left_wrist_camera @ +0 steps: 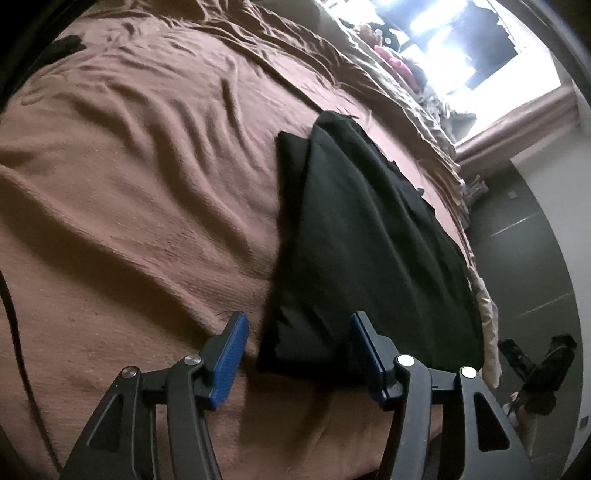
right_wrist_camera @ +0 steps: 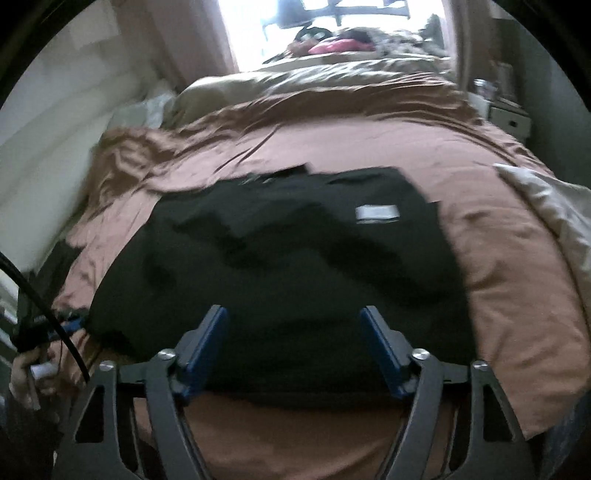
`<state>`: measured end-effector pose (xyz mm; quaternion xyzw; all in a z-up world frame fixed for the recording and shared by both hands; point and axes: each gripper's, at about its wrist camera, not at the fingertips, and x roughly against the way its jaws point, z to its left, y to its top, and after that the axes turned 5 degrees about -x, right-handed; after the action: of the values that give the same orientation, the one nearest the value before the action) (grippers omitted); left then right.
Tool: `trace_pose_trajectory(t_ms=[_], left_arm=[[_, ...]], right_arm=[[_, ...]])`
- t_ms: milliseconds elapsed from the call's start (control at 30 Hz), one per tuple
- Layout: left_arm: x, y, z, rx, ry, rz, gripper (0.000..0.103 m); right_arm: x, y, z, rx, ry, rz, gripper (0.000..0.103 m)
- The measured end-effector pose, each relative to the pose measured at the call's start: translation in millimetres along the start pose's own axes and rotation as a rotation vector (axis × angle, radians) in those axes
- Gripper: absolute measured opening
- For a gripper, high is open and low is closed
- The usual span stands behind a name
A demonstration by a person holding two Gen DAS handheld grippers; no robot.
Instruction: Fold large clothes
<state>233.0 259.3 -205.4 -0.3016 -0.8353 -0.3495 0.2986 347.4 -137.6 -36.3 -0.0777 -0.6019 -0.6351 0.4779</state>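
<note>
A: What is each claw doing?

B: The left claw hangs over the near edge of the bed with its blue pads spread well apart. The near corner of the folded black garment lies between them, but neither pad presses on it, so it holds nothing.

A: And the other?

B: The right claw is also wide open and empty, poised above the near edge of the same black garment.

A: Where does the garment lie?

B: Flat on the brown bedcover, folded into a thick stack, close to the bed's near edge. In the right wrist view a small white label shows on its far right part. In the left wrist view it runs along the bed's right side.

A: Anything else?

B: At the lower left of the right wrist view, the person's hand grips the other tool's handle beside the bed's left edge. Further off, a beige duvet lies crumpled across the far end, with a bright window behind it.
</note>
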Motion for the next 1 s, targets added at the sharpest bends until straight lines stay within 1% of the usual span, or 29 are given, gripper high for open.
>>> trace_pose_trajectory(t_ms=[33, 67, 100, 167, 200, 233, 333, 367, 467, 500, 533, 567, 700, 833, 1000], left_arm=[[-2, -1, 0, 0.009, -0.009, 0.003, 0.058], [-3, -2, 1, 0.022, -0.017, 0.002, 0.052], [-4, -2, 1, 0.026, -0.010, 0.002, 0.048], [-6, -3, 0, 0.027, 0.004, 0.006, 0.041], [-6, -4, 0, 0.025, 0.010, 0.003, 0.038], [-5, -5, 0, 0.022, 0.023, 0.000, 0.033], [-4, -6, 3, 0.029, 0.026, -0.008, 0.022], [-4, -7, 3, 0.028, 0.027, -0.009, 0.021], [-3, -9, 3, 0.025, 0.029, -0.013, 0.021], [-4, -9, 4, 0.026, 0.029, -0.014, 0.021], [-4, -10, 4, 0.030, 0.028, -0.014, 0.021], [-4, -10, 5, 0.036, 0.027, -0.015, 0.021], [-5, -12, 5, 0.052, 0.034, -0.018, 0.021], [-4, -13, 8, 0.079, 0.025, -0.019, 0.021], [-5, -12, 10, 0.089, 0.024, -0.014, 0.021]], right_arm=[[-5, -2, 8, 0.012, 0.009, 0.014, 0.066], [-10, -3, 14, 0.021, 0.015, 0.026, 0.061], [-15, -5, 22, 0.032, 0.024, 0.043, 0.056], [-26, -9, 34, 0.055, 0.040, 0.074, 0.054], [-33, -11, 40, 0.074, 0.037, 0.093, 0.051], [-43, -11, 45, 0.092, 0.026, 0.118, 0.049], [-72, -12, 48, 0.095, 0.009, 0.183, 0.041], [-81, -11, 47, 0.093, -0.004, 0.202, 0.036], [-105, 2, 48, 0.121, -0.051, 0.216, 0.033], [-109, 7, 49, 0.130, -0.053, 0.210, 0.029], [-113, 11, 51, 0.138, -0.057, 0.202, 0.025], [-118, 16, 52, 0.146, -0.077, 0.199, 0.017], [-141, 35, 49, 0.121, -0.102, 0.190, 0.014], [-164, 49, 52, 0.106, -0.107, 0.190, 0.014], [-190, 73, 51, 0.092, -0.109, 0.192, 0.014]])
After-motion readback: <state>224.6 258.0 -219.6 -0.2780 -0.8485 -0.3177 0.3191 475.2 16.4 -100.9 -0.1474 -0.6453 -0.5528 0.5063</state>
